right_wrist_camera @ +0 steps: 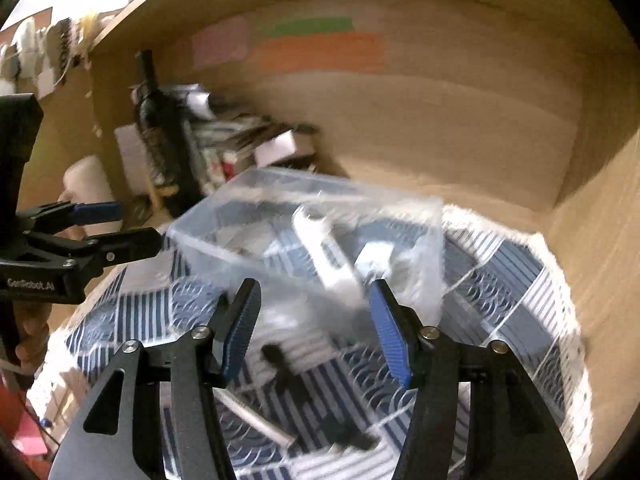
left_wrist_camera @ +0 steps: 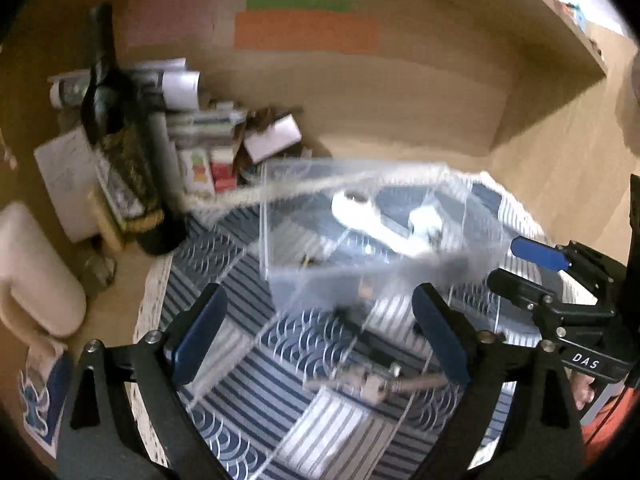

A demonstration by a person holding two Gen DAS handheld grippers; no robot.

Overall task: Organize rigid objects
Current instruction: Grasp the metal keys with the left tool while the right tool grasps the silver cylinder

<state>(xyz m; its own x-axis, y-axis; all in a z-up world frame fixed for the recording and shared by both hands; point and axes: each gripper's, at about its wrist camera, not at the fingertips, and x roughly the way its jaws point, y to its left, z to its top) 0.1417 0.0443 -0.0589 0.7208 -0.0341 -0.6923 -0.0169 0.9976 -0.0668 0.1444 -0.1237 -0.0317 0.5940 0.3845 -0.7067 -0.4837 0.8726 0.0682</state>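
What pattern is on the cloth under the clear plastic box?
Navy and white patchwork cloth of stripes and wave-like arcs; clearest in the left wrist view.

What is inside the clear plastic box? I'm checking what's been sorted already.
Inside the clear plastic box lie white plastic pieces; blur hides anything smaller.

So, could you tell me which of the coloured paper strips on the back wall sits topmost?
The green strip is topmost; the wider orange strip lies directly beneath it.

Left hand-held gripper [left_wrist_camera: 320, 334] and right hand-held gripper [right_wrist_camera: 314, 330] both gape wide, empty.
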